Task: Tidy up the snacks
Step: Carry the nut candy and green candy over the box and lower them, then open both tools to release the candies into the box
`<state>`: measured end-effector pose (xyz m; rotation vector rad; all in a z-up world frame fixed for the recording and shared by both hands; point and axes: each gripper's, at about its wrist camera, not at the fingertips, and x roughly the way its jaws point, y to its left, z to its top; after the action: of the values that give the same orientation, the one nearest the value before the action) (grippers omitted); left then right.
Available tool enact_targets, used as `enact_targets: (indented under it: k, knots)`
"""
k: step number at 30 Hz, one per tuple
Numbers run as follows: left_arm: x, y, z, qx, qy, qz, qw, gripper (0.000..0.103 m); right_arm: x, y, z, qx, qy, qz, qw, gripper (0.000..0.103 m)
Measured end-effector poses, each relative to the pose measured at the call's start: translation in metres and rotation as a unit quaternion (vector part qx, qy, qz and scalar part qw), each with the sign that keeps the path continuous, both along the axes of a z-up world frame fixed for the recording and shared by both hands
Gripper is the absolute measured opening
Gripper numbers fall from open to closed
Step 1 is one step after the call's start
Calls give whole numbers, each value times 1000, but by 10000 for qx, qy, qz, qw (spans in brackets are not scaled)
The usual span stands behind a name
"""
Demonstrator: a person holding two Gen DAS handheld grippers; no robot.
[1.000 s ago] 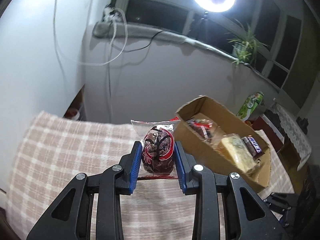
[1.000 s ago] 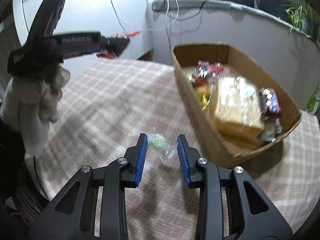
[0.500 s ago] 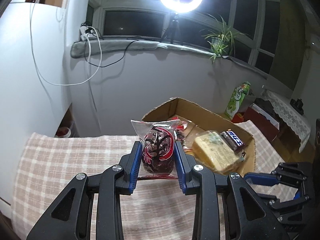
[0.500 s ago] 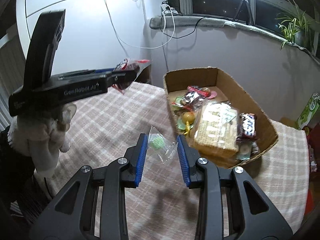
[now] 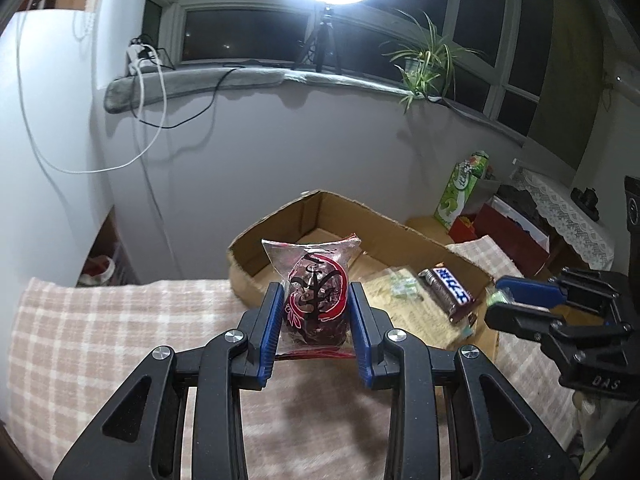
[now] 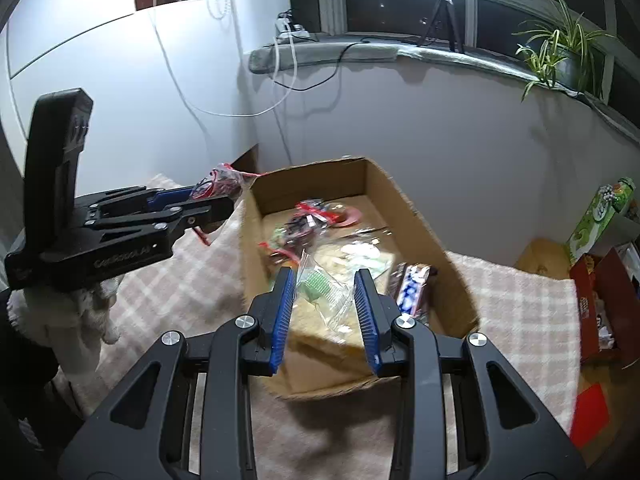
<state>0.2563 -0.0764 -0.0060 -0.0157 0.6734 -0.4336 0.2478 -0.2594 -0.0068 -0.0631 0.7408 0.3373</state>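
Snacks both light, crinkly, slippery: left gripper (image 5: 315,307) pinched red packet (image 5: 316,300) mid-body; right gripper (image 6: 325,297) clamped clear candy bag (image 6: 326,294) over box (image 6: 440,264).

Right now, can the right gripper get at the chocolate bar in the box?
Probably not yet. The right gripper is shut on a clear candy packet, so its fingers are occupied. The chocolate bar lies uncovered in the open cardboard box, just beyond its right finger.

Right gripper (image 6: 325,295) clamps clear packet of green sweets (image 6: 320,285) over near end of cardboard box (image 6: 416,216). Left gripper (image 6: 214,200) holds red packet (image 6: 218,180), far left.
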Motion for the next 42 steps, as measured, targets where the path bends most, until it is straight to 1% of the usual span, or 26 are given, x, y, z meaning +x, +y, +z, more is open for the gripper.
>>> enact_targets:
  k: [4, 7, 13, 20, 33, 35, 37, 38, 39, 40, 42]
  knots:
    - [9, -14, 2, 14, -11, -80, 10000, 31, 16, -6, 2, -66, -15, -68, 10000, 32]
    - [15, -20, 1, 15, 30, -89, 10000, 31, 25, -10, 1, -14, 4, -96, 10000, 32]
    - [26, -27, -6, 89, 146, -41, 9998, 31, 42, -16, -15, 64, 229, -139, 9996, 32]
    - [32, -30, -17, 186, 303, -6, 9994, 31, 47, -21, -30, 19, 409, -168, 9990, 32]
    - [32, -35, -17, 236, 312, -26, 9992, 31, 44, -21, -35, -63, 408, -188, 9990, 34]
    - [31, -35, -17, 231, 310, -39, 9992, 31, 43, -21, -35, -96, 389, -195, 9990, 39]
    - [31, -36, -17, 249, 277, -41, 9993, 31, 41, -21, -35, -181, 347, -193, 9990, 51]
    - [30, -36, -16, 267, 268, -36, 9993, 32, 39, -20, -34, -234, 292, -201, 9991, 65]
    - [30, -36, -16, 275, 269, -28, 9993, 40, 38, -20, -32, -265, 250, -212, 9991, 71]
    - [30, -36, -15, 276, 262, -1, 9993, 52, 37, -19, -32, -300, 216, -211, 9991, 71]
    - [29, -35, -14, 245, 230, 12, 9994, 54, 37, -18, -31, -367, 211, -212, 9989, 72]
